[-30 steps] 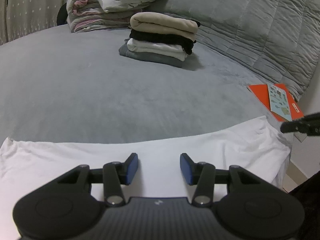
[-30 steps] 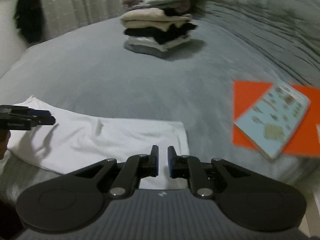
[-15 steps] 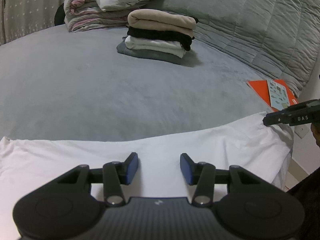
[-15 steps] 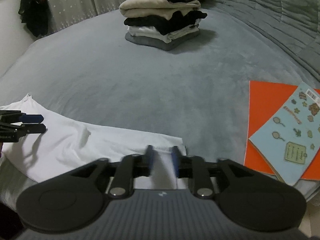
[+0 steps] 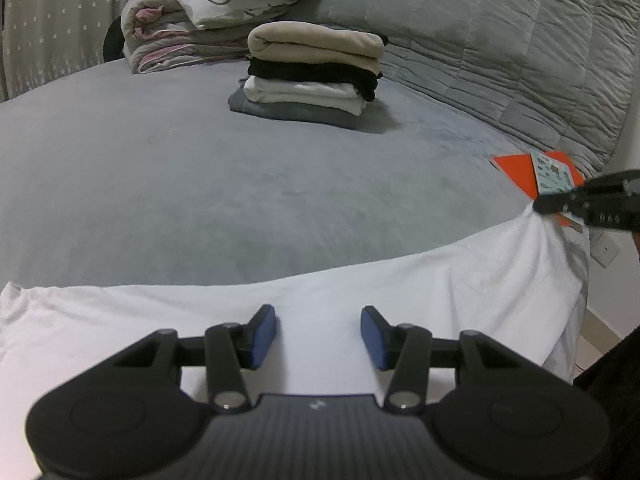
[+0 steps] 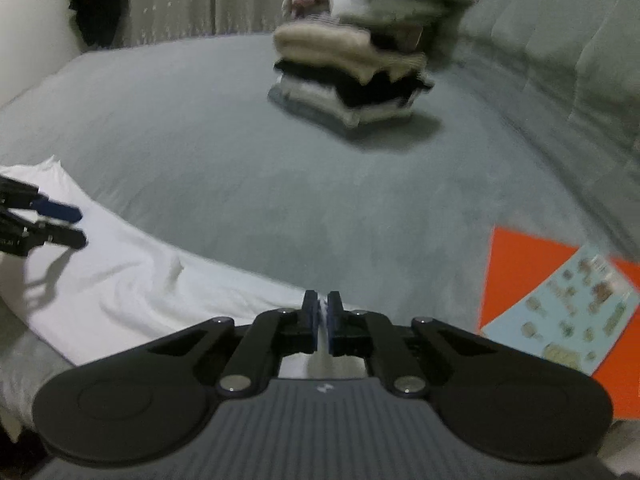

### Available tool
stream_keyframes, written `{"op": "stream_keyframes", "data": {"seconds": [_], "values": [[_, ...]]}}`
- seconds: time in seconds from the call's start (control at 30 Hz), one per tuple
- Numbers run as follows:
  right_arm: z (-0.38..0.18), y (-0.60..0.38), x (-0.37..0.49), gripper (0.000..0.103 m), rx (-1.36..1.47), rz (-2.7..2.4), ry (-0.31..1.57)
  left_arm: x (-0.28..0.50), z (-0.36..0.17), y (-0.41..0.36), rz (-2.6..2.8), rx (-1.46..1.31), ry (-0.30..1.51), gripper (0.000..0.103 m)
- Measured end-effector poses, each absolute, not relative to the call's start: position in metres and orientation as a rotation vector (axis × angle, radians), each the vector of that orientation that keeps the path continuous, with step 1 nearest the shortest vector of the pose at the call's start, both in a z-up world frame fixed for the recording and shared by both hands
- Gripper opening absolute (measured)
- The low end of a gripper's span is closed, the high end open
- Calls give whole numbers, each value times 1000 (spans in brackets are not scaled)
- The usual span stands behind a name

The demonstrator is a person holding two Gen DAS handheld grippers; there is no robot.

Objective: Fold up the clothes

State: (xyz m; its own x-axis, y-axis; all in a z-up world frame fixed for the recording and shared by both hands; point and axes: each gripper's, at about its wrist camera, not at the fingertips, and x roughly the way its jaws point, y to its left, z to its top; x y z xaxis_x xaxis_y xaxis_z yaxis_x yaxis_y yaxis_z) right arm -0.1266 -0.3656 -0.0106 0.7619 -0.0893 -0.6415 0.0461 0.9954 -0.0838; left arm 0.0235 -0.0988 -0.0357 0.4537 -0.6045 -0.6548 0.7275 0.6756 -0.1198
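Note:
A white garment (image 5: pixel 360 288) lies flat along the near edge of the grey bed (image 5: pixel 200 180). My left gripper (image 5: pixel 318 314) hovers over its middle, open, with nothing between the blue pads. In the right wrist view that gripper (image 6: pixel 78 227) shows at the far left, above the garment (image 6: pixel 120 280) and casting a shadow on it. My right gripper (image 6: pixel 322 300) is shut on the garment's far right edge, with white fabric pinched between the pads. In the left wrist view it (image 5: pixel 538 206) pulls that corner up into a small peak.
A stack of folded clothes (image 5: pixel 312 72) sits mid-bed, with rolled bedding (image 5: pixel 208 16) behind it. An orange folder (image 6: pixel 520 264) with a light blue booklet (image 6: pixel 572 312) lies at the bed's right edge. A quilted grey cover (image 5: pixel 520 48) rises at the back right.
My right gripper opened, then shut on the garment's right edge, and the corner now stands lifted. It also rolled a little. My left gripper stayed put and open.

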Motion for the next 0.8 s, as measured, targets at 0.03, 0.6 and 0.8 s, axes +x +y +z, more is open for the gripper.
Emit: {"op": "stream_keyframes", "data": {"seconds": [0.03, 0.6, 0.8], "values": [[-8, -367, -128, 4, -71, -87, 684, 23, -36, -99, -827, 193, 723, 49], [-16, -393, -127, 42, 109, -150, 773, 13, -30, -102, -830, 223, 683, 49], [-12, -398, -155, 42, 297, -179, 824, 6, -25, -102, -851, 232, 670, 49]]}}
